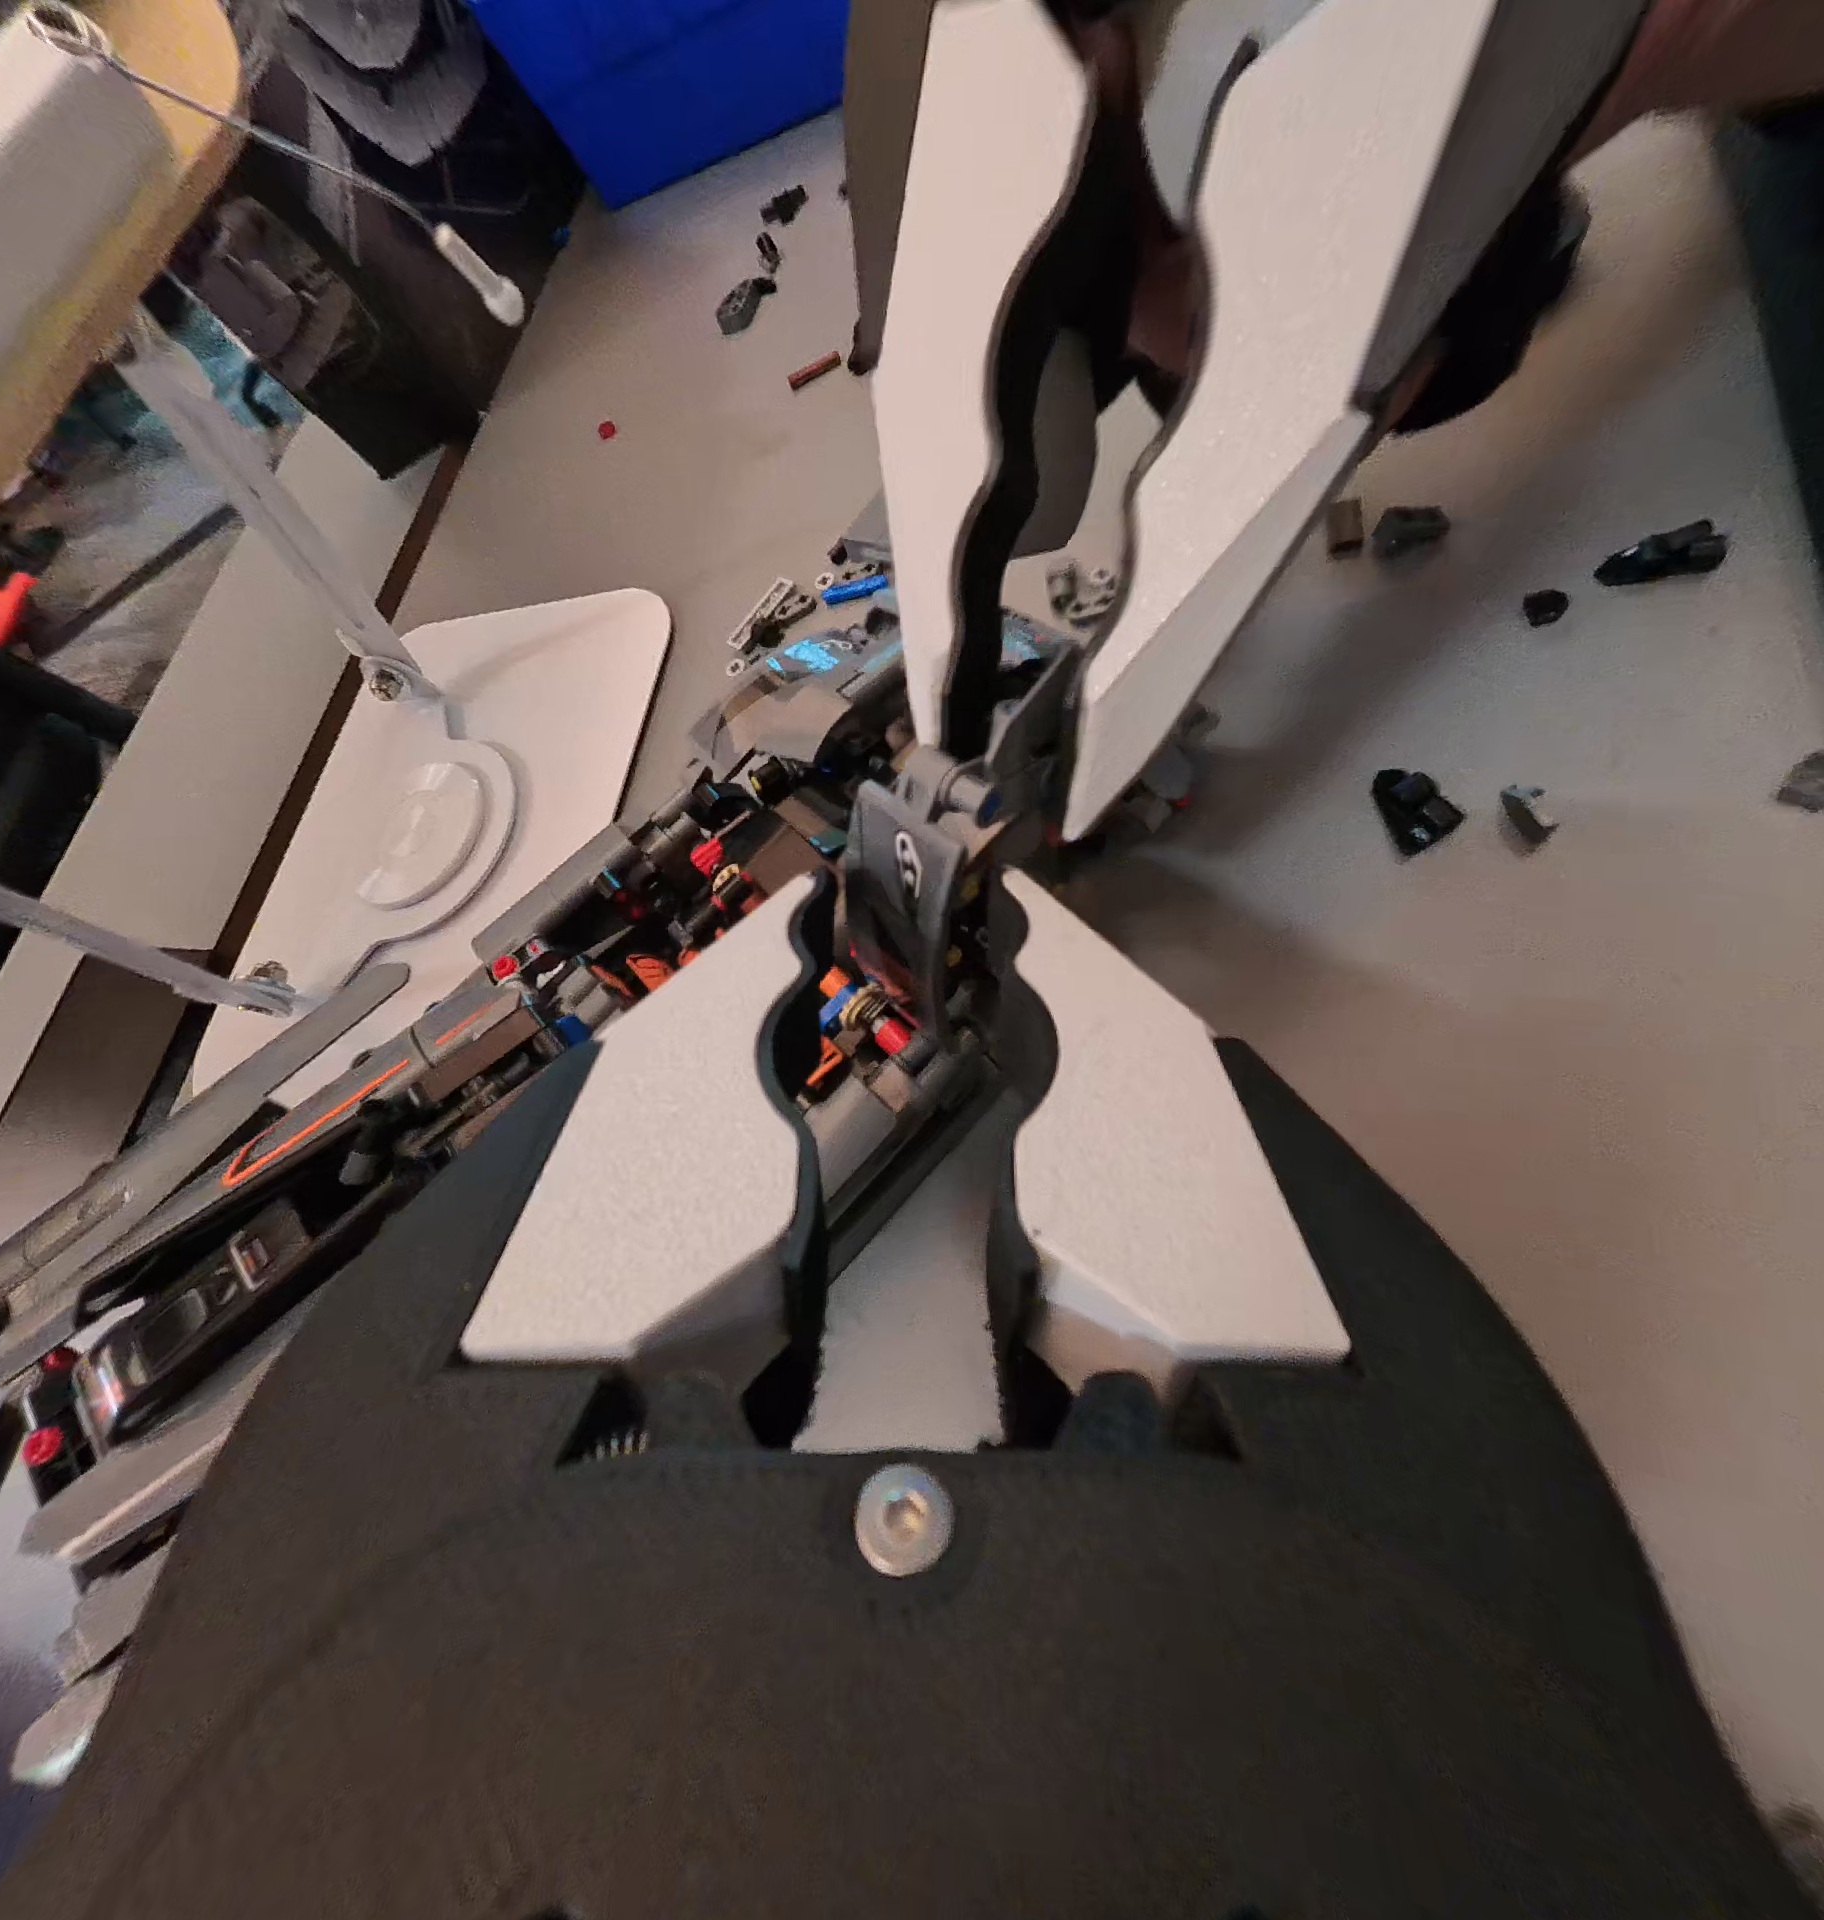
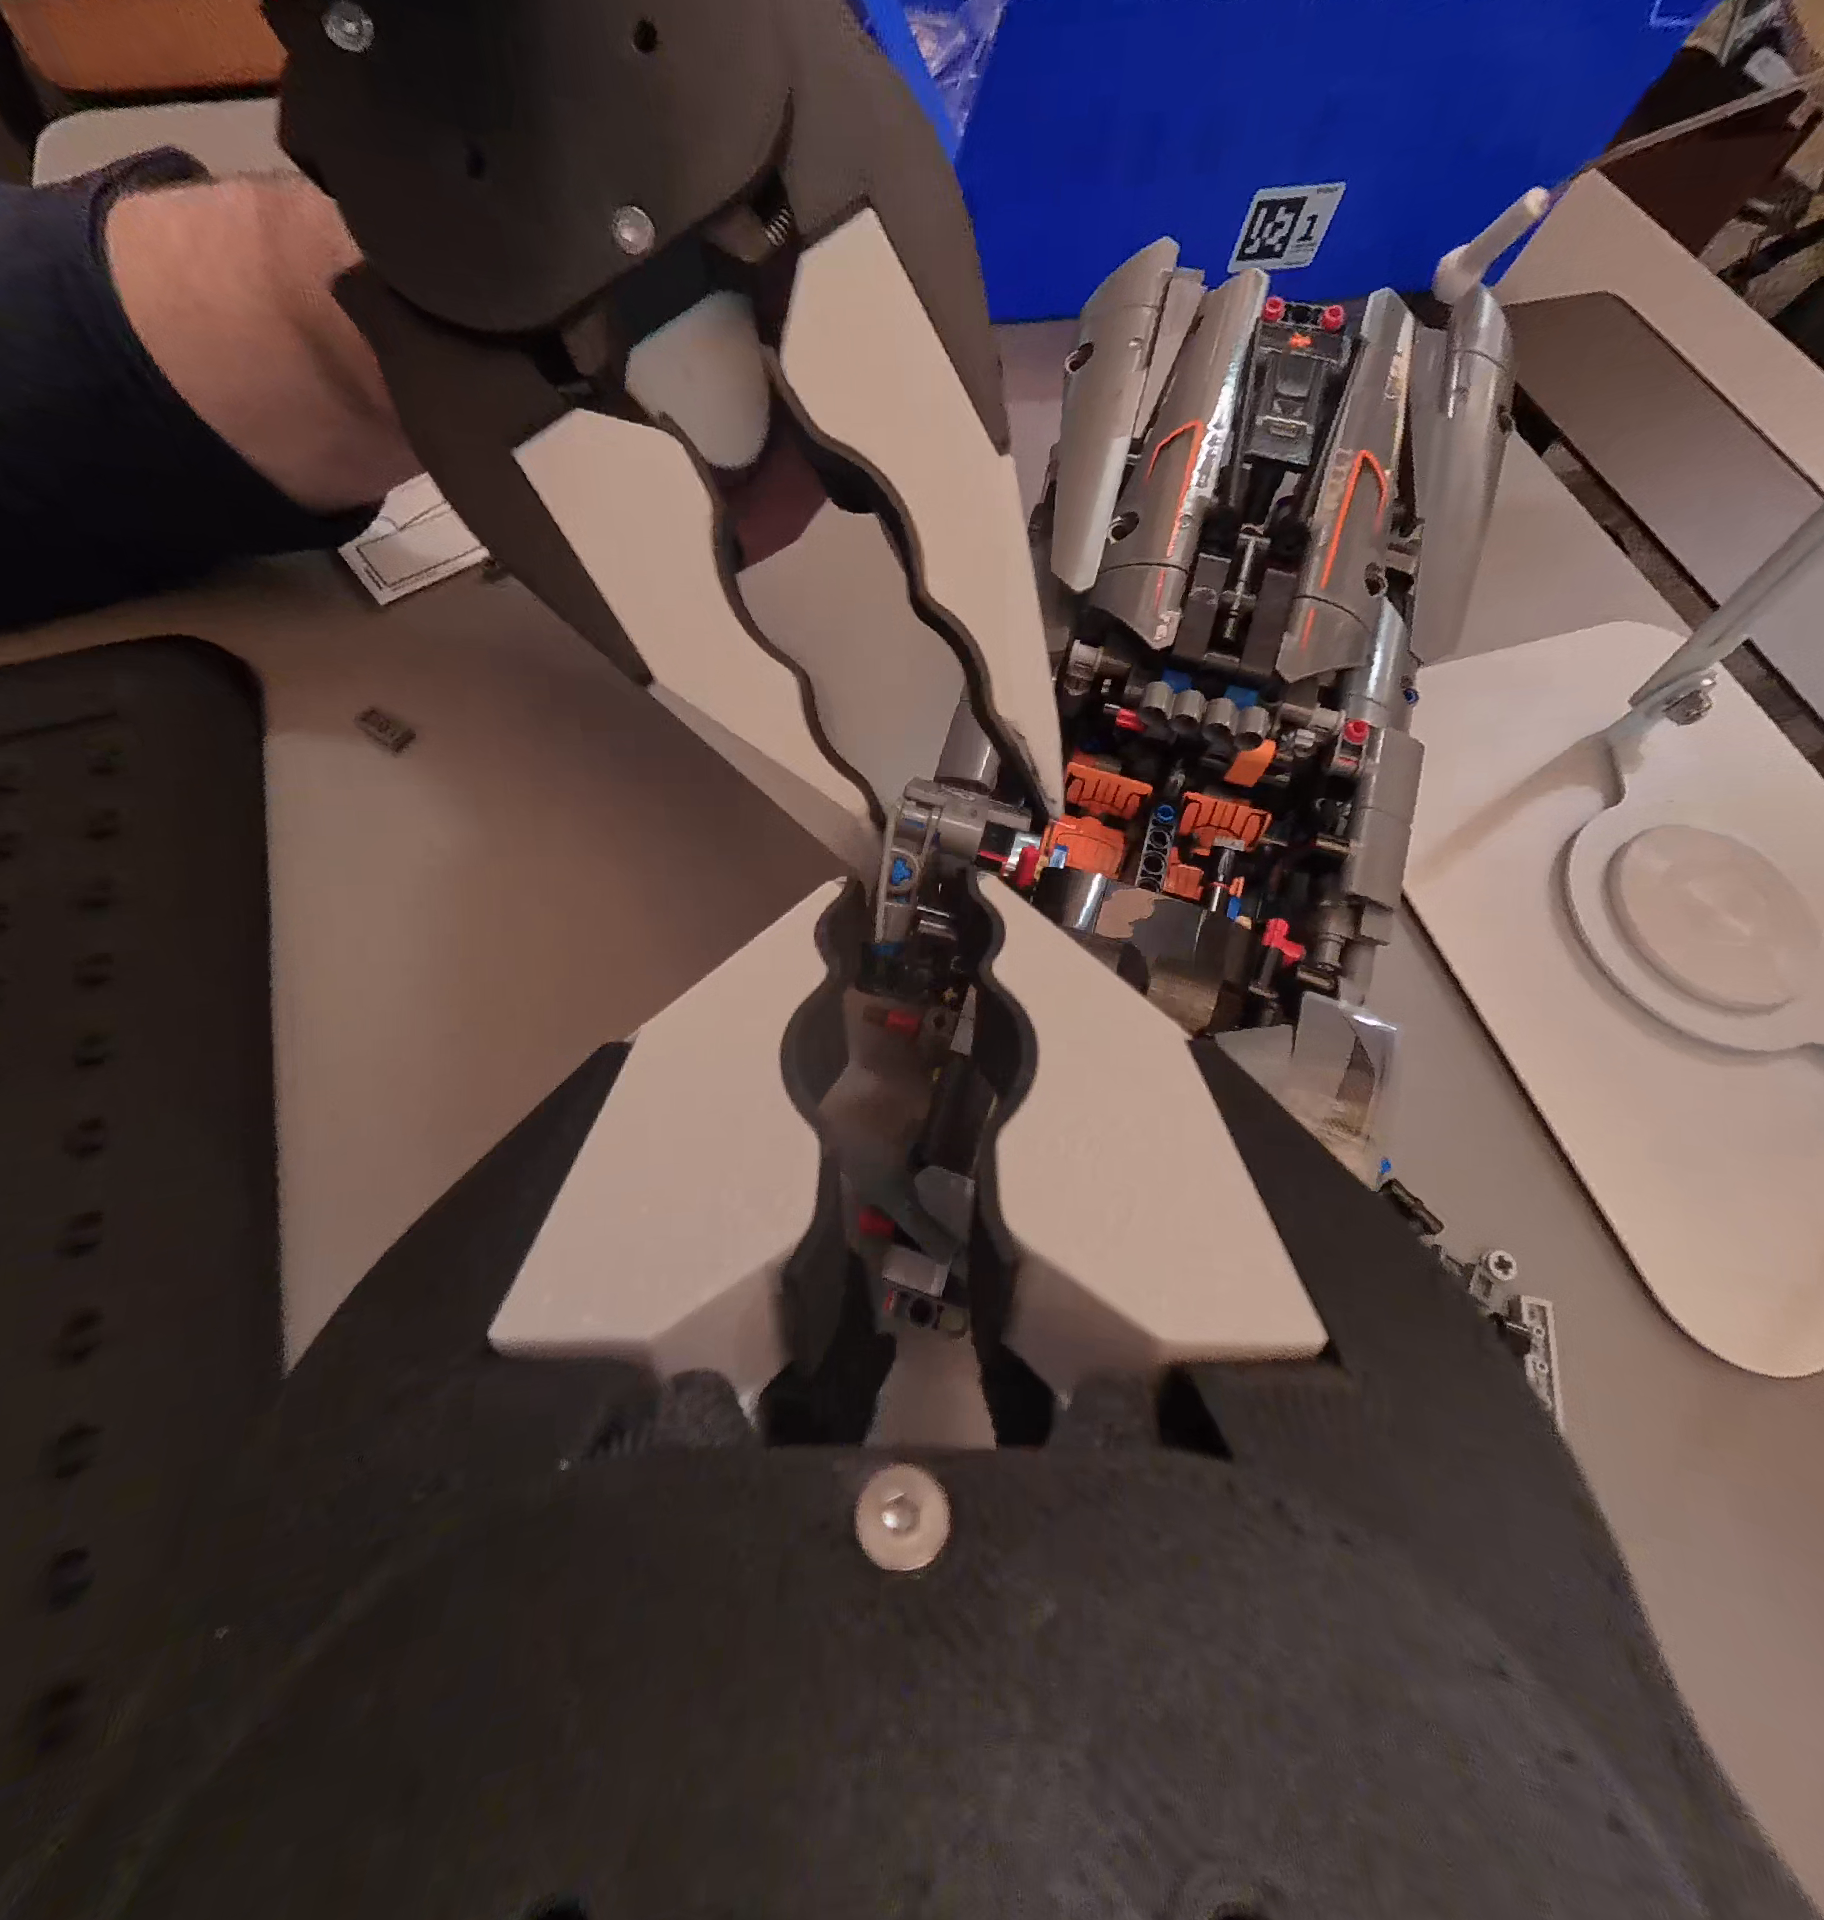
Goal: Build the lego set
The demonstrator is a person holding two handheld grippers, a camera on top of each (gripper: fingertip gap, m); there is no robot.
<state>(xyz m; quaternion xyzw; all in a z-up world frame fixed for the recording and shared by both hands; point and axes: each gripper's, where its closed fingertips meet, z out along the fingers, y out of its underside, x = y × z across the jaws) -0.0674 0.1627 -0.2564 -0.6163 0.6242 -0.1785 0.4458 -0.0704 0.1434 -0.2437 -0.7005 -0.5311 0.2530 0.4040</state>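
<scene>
Two hand-held grippers tip to tip over the lego car [image 2: 1240, 644], left hand-held gripper [image 1: 913, 894] and right hand-held gripper [image 2: 913, 899] both pinching its grey subassembly [image 2: 949, 831].

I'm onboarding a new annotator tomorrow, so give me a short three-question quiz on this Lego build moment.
1. True or false: in the right wrist view, the blue bin stands beyond the Lego car.
2. The stripes on the car's grey panels are: A green, B orange, C yellow.
3. Fill in: the left tool and the right tool meet tip to tip on one ___ sub-assembly beside the car.

Key: 1 true; 2 B; 3 grey.
</scene>
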